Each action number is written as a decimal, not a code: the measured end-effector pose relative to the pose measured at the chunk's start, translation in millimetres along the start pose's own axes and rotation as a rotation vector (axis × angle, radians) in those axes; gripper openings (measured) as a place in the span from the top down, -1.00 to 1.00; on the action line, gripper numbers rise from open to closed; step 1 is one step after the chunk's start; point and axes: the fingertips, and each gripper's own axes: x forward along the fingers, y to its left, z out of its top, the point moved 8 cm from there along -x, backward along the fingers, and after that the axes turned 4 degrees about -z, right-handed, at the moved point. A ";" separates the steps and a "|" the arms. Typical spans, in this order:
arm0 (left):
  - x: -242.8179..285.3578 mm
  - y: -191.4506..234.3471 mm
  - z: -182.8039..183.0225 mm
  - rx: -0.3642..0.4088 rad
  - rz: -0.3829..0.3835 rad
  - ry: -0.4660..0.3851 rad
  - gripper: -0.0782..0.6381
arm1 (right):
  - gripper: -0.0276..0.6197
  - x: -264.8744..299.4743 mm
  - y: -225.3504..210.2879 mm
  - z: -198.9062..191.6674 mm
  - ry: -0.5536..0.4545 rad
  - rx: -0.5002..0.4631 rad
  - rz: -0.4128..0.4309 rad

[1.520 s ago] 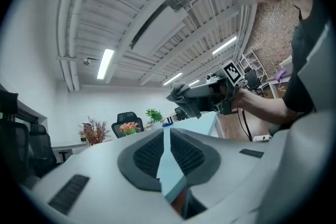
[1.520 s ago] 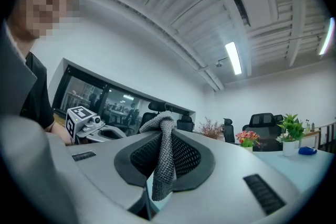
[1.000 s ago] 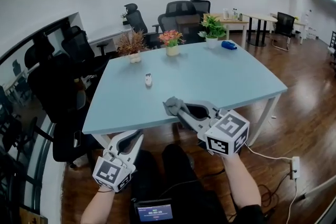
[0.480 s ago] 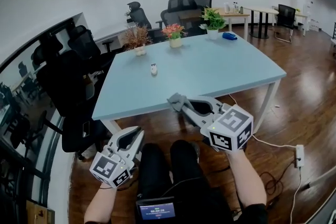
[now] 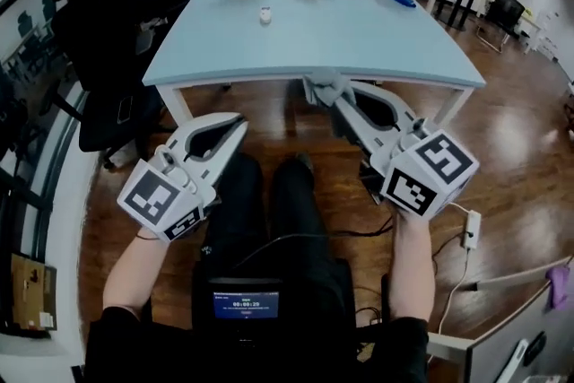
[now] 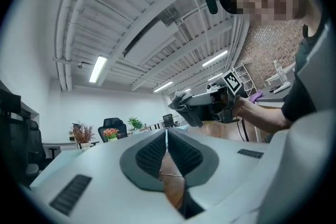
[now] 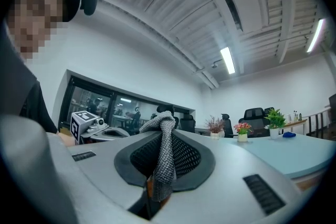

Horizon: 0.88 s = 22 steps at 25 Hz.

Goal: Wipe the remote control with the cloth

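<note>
Remote control (image 5: pixel 265 14): on table (image 5: pixel 377 40), 12 o'clock, well beyond both tools.
Right hand-held gripper (image 5: pixel 335 98): pinching cloth (image 5: pixel 323 87).
Left hand-held gripper (image 5: pixel 240 123): jaws just closed together, empty.

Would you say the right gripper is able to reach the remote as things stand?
Probably not: the right gripper, shut on the cloth, is at the table edge; the remote lies far across. Nothing blocks the way.

the cloth (image 7: pixel 164 152) is a coarse grey knit, the right gripper (image 7: pixel 167 131) matt grey plastic with ribbed dark pads (image 7: pixel 186 157), the table (image 5: pixel 359 31) top smooth and matt, the floor (image 5: pixel 511 121) glossy wood.
</note>
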 end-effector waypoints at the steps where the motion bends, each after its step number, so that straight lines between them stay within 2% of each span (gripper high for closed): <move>1: -1.9 -2.3 0.5 0.008 -0.006 -0.005 0.78 | 0.83 -0.1 4.8 -0.2 -0.004 -0.004 -0.003; 6: -25.4 -25.5 -11.7 0.000 -0.012 -0.002 0.78 | 0.83 -1.0 38.4 -20.8 0.036 0.010 0.012; 10: -47.7 -35.4 -3.1 0.006 -0.006 -0.005 0.78 | 0.83 -6.3 68.4 -16.2 0.026 0.004 0.023; 15: -53.0 -23.6 -4.6 0.098 -0.007 -0.019 0.78 | 0.83 6.5 75.9 -17.6 -0.011 -0.007 0.036; 18: -52.2 -17.8 -10.8 0.130 0.003 0.005 0.78 | 0.83 12.0 76.0 -21.4 -0.034 -0.028 0.042; 22: -55.3 -18.4 -0.5 0.168 0.029 0.007 0.78 | 0.83 12.1 83.0 -9.8 -0.049 -0.070 0.061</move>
